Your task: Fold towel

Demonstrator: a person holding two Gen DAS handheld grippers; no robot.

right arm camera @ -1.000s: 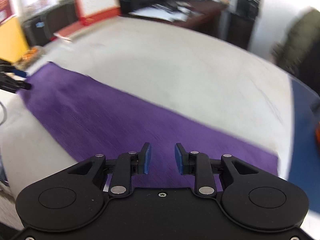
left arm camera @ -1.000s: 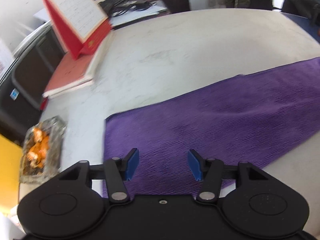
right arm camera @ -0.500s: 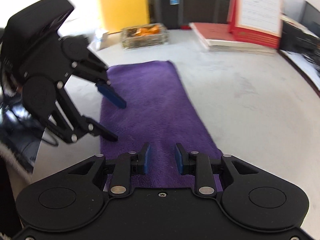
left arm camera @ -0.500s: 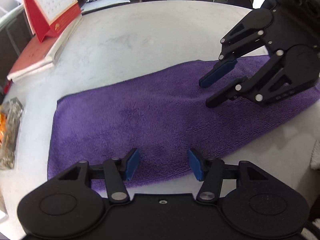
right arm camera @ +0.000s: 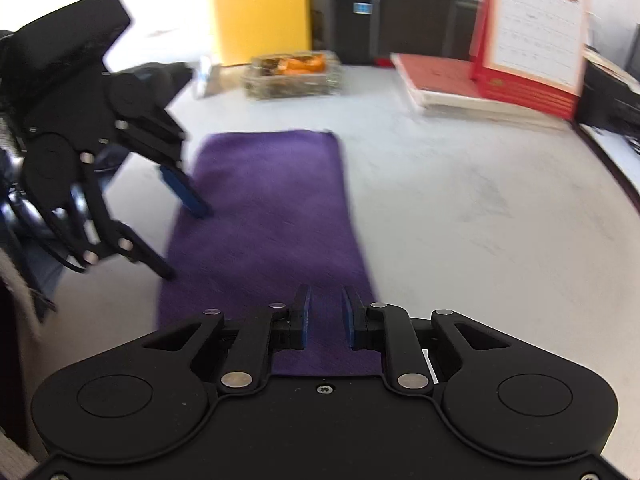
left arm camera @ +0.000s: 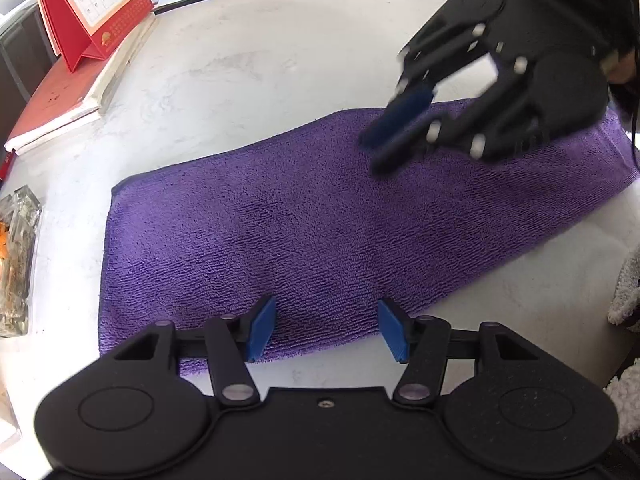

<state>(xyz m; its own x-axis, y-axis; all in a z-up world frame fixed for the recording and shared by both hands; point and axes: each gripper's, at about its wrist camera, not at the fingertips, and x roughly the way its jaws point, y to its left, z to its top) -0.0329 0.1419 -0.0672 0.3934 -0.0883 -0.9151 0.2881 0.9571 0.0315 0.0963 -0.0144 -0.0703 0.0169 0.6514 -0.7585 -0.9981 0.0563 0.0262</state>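
Note:
A purple towel [left arm camera: 320, 216] lies flat as a long strip on the white table; it also shows in the right wrist view [right arm camera: 272, 216]. My left gripper [left arm camera: 326, 330] is open and empty, just above the towel's near long edge. It shows at the left of the right wrist view [right arm camera: 188, 232], beside the towel's edge. My right gripper [right arm camera: 325, 318] is open with a narrow gap and empty, above one short end of the towel. In the left wrist view it [left arm camera: 394, 136] hovers over the towel's far right part.
A red desk calendar [left arm camera: 88, 8] stands on a red book [left arm camera: 68, 96] at the far left of the table [left arm camera: 256, 60]. A glass dish with orange bits [left arm camera: 16, 256] sits at the left edge. A yellow box [right arm camera: 260, 8] stands beyond the table.
Both grippers have swung to face the towel and each other. The right gripper has moved along the towel toward the left one. Neither has gripped the towel.

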